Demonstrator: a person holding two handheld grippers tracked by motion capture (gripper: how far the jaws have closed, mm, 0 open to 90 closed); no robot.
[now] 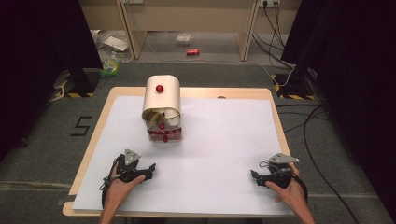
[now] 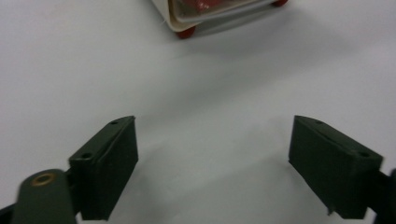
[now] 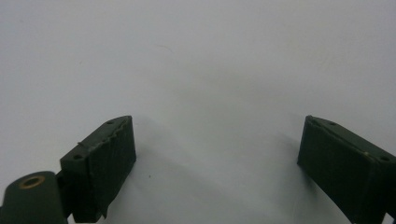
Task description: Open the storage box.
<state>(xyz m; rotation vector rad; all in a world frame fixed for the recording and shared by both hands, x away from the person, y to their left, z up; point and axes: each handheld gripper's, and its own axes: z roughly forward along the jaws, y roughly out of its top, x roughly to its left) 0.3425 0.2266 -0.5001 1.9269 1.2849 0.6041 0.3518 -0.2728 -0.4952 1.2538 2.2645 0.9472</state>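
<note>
Left tongs [image 1: 150, 167] are held low over the white sheet [image 1: 224, 140] at 7 o'clock of the tabletop [image 1: 105, 105], jaws spread wide, nothing between them. Right tongs [image 1: 254, 174] are held at 5 o'clock, jaws likewise apart and empty. A cream, round-topped box with red knob [image 1: 161, 99] and red feet is seen at 11 o'clock, front flap raised, well apart from both tongs.
</note>
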